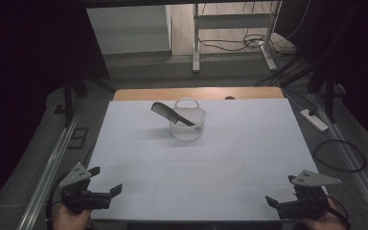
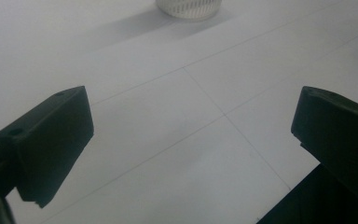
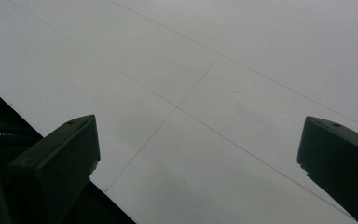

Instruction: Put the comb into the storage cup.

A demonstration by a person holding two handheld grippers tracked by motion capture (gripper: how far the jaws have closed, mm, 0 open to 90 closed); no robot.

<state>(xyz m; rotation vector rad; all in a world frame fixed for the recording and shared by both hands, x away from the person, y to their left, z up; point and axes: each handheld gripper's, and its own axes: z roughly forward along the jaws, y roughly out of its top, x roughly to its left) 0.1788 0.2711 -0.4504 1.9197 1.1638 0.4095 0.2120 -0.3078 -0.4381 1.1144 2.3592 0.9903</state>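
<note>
White table point(image 1: 220, 163) is bearing a basket point(image 1: 188, 125) holding a comb point(image 1: 171, 113); nearer than it, left gripper point(image 1: 106, 180) and right gripper point(image 1: 280, 191) are gaping wide, empty.

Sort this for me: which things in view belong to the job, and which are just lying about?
Part of the job:
- black comb, leaning in the basket with its handle sticking out over the rim
- white slotted basket on the table
- left gripper and right gripper, both open at the near edge

Just lying about:
- white power strip on the floor
- cables on the floor
- metal frame behind the table
</note>
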